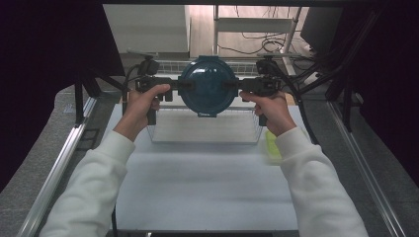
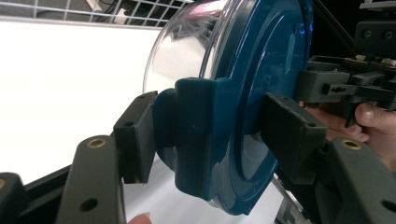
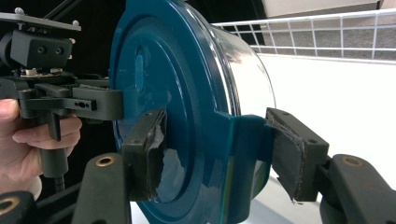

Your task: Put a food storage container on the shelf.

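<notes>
A round clear container point(image 1: 207, 86) with a dark blue lid is held up in the air, tipped on its side so the lid faces the person. My left gripper point(image 1: 180, 85) grips its left edge and my right gripper point(image 1: 236, 85) its right edge. In the left gripper view my left gripper point(image 2: 210, 135) is shut over a blue side latch point(image 2: 196, 130), one pad on the lid point(image 2: 275, 60), the other behind the latch. In the right gripper view my right gripper point(image 3: 219, 154) clamps the opposite latch point(image 3: 243, 149) the same way, with the lid point(image 3: 163, 60) at left.
A white wire basket point(image 1: 205, 133) stands on the white table point(image 1: 197, 187) directly below the container. A yellow-green object point(image 1: 272, 145) lies right of the basket. Metal rails run along both table sides.
</notes>
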Tool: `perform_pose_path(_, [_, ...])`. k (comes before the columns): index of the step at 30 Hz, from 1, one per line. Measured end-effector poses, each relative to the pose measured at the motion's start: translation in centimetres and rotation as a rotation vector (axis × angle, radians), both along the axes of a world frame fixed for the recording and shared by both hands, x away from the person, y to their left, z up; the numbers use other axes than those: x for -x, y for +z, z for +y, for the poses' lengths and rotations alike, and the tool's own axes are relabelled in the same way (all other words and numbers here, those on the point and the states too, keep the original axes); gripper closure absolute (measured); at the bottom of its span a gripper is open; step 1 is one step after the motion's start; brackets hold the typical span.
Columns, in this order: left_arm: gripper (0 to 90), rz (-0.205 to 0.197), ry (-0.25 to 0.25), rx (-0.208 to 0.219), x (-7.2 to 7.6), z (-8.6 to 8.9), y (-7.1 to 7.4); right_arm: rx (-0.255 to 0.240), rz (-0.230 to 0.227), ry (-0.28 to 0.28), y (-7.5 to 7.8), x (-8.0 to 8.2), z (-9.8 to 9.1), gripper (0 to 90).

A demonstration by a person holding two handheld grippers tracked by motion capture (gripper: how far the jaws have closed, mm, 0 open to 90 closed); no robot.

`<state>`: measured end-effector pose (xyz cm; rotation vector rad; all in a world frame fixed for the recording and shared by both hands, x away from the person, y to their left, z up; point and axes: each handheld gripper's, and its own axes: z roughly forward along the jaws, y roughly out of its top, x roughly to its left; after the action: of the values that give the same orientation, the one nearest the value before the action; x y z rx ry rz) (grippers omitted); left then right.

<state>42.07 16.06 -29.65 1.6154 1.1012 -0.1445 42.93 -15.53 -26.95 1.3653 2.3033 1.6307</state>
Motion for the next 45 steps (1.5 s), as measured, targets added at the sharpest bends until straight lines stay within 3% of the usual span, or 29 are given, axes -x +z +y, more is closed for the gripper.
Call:
perform_pose_path(8, [38.6, 0.024, -0.014, 0.001, -2.0, 0.1, -0.3, 0.003, 0.011, -0.007, -0.2, -1.7, 0.1, 39.2])
perform_pose_path(20, [38.4, 0.069, -0.008, -0.013, -4.0, -0.1, -1.7, 0.007, 0.078, -0.019, -1.5, -4.1, 0.1, 38.6])
perform_pose_path(33, [39.2, 0.118, 0.016, 0.030, -5.2, 0.0, -2.1, -0.027, 0.153, -0.036, -2.1, -5.6, -0.2, 37.6])
perform_pose_path(45, [38.2, 0.190, 0.042, 0.115, -6.9, 0.3, -3.4, -0.058, 0.240, -0.066, -2.6, -7.5, -0.2, 36.2])
